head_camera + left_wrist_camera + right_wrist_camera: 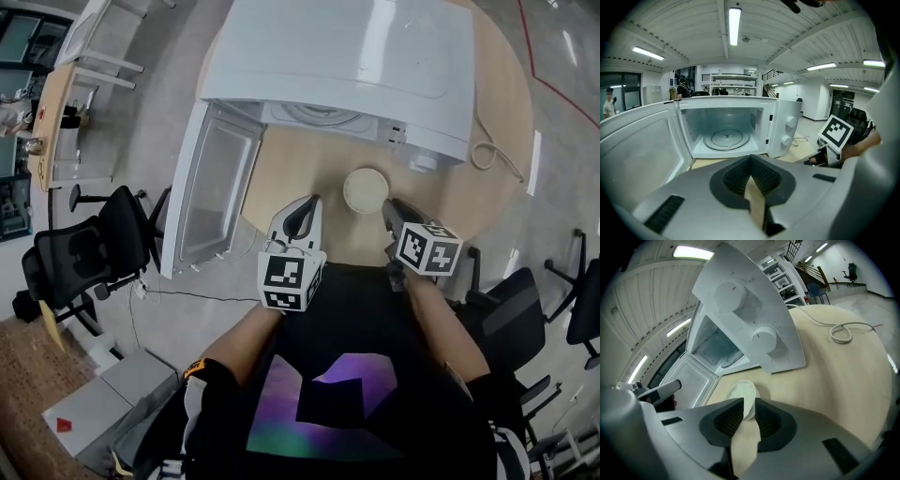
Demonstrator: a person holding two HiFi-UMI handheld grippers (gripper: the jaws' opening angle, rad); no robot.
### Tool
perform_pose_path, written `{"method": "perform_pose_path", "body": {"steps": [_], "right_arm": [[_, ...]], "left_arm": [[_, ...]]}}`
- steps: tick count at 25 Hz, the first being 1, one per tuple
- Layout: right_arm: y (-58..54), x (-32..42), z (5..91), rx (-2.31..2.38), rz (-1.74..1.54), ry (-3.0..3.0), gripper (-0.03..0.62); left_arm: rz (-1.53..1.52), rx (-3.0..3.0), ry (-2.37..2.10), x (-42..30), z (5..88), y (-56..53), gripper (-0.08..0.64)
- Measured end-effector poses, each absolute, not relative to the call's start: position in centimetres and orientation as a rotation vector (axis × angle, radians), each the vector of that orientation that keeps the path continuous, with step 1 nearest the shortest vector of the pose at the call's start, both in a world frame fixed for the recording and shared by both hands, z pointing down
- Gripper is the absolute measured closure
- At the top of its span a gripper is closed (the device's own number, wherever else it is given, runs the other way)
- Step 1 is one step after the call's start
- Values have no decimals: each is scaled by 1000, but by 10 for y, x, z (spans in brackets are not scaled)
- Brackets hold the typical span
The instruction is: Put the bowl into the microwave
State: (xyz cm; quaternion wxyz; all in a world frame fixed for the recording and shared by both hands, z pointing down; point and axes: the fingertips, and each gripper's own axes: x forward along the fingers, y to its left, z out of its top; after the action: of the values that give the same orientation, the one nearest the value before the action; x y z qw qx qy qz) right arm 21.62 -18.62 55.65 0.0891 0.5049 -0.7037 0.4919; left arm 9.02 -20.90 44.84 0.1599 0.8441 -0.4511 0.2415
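My right tongs (749, 405) pinch the rim of the cream round bowl (365, 189). It sits on the round wooden bench (300, 169), just before the open white microwave (347, 66). My left tongs (751, 158) are pressed together on nothing.

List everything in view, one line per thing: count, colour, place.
microwave: one, white, at the back of the table, door swung open
glass turntable: one, clear, inside the microwave, nothing on it
bowl: one, cream-white, on the table in front of the microwave
table: one, light wood, round
cable: one, white, coiled on the table by the microwave's knob side
office chairs: at least three, black, on the floor either side of the table
box: one, grey, on the floor at lower left of the head view
left gripper: one, grey, jaws together, empty, beside the bowl
right gripper: one, grey, jaws on the bowl's rim
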Motion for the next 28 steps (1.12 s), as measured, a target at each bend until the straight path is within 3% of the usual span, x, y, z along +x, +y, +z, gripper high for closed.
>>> {"method": "perform_pose_path", "body": {"steps": [17,28], "right_arm": [[-187,201,587,1622,1885,-1908,525],[-189,205,588,1746,1961,-1857,539]], "left_arm": [[689,2438,-1188,62,459,-231,514],[669,2447,-1182,49,457,-234,514]]}}
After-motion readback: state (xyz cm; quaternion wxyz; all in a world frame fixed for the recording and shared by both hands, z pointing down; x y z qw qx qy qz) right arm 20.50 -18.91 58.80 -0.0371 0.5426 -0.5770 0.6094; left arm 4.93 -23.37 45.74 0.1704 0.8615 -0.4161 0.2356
